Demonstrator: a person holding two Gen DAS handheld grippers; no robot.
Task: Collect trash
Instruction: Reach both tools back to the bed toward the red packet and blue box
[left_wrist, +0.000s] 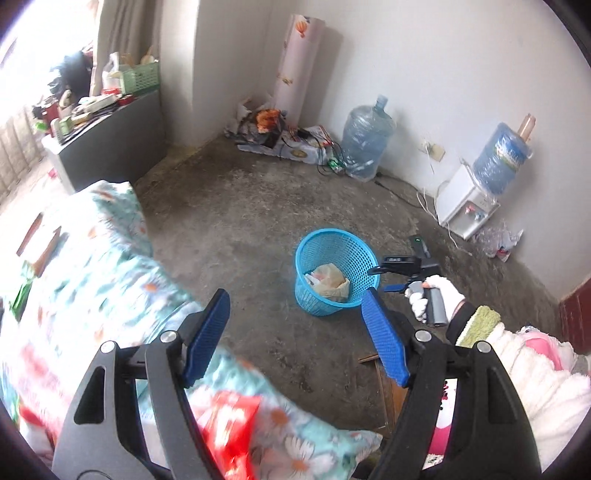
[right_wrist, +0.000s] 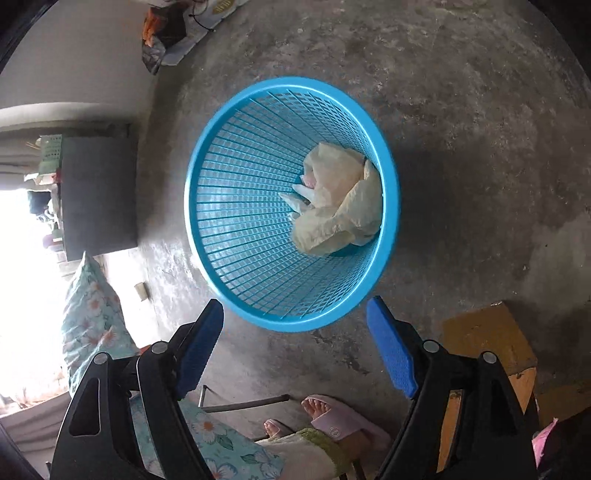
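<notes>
Both the left gripper (left_wrist: 295, 332) and right gripper (right_wrist: 295, 347) are wide open, empty. Crumpled plastic bag (right_wrist: 340, 199) sits inside the blue basket (right_wrist: 207, 258); light, floppy, slippery, so pinch a bunched fold.

No text can be read with certainty. Faint markings are seen on the water bottle's label (left_wrist: 503, 157) at two o'clock and on the black device (left_wrist: 400, 261), both too blurred.
</notes>
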